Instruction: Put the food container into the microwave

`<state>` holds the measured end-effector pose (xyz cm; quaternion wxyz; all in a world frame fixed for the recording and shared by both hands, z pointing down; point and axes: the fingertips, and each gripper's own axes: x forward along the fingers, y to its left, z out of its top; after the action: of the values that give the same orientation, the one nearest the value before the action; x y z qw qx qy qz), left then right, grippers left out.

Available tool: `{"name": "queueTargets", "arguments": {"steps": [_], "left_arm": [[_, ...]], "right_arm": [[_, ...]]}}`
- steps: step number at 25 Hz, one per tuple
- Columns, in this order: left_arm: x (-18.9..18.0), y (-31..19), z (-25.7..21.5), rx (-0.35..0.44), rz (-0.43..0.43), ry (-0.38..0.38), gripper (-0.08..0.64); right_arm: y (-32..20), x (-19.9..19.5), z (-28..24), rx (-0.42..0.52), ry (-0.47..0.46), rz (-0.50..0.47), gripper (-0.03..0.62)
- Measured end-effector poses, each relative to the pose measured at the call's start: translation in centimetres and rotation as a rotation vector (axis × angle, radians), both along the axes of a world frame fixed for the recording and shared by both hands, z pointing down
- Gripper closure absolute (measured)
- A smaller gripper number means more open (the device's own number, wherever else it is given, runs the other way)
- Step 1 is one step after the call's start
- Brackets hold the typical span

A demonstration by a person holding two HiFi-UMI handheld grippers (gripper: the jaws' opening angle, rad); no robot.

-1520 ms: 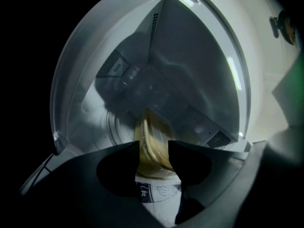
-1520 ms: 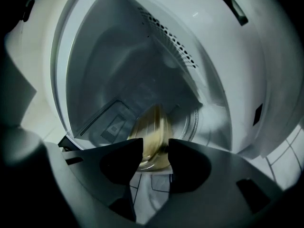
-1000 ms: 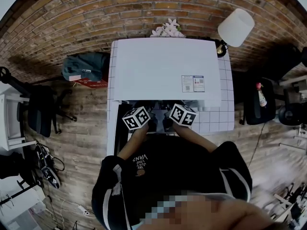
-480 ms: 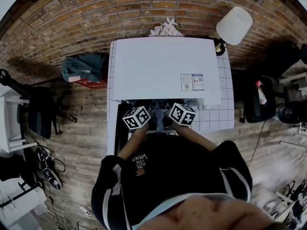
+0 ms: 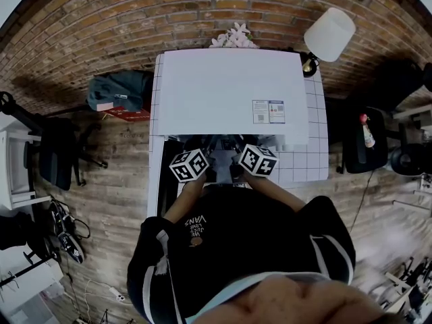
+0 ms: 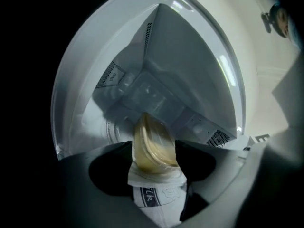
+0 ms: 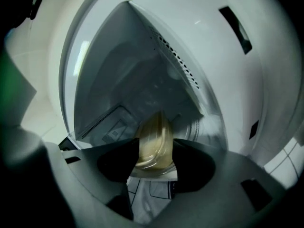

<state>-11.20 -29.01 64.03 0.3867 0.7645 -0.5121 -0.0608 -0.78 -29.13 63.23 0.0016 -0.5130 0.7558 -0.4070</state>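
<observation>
The clear, rounded plastic food container (image 6: 153, 134) with yellowish contents lies inside the open white box-shaped microwave (image 5: 229, 93). If either claw is drawn back askew, the rim could be caught and the container dragged or tipped. The left gripper (image 6: 154, 148) and right gripper (image 7: 156, 148) are held side by side, aimed slightly downward, their jaws just spread wide with the container loose between them.

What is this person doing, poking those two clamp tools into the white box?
A person is putting a food container into a microwave. The left gripper and the right gripper both reach into the open oven, with the container between their jaws. Both sets of jaws have just been opening and now stand wide. The container seems to be set down inside and let go.
</observation>
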Motion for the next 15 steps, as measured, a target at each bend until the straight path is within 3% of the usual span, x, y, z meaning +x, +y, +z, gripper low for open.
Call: {"name": "queueTargets", "arguments": {"steps": [8, 15], "left_arm": [[-0.1, 2.3, 0.4, 0.018, 0.021, -0.09, 0.285], [0.8, 3.7, 0.8, 0.011, 0.046, -0.102, 0.29]], "right_arm": [[1.9, -0.2, 0.7, -0.006, 0.047, -0.071, 0.394], [2.8, -0.7, 0.8, -0.007, 0.066, -0.119, 0.407]]}}
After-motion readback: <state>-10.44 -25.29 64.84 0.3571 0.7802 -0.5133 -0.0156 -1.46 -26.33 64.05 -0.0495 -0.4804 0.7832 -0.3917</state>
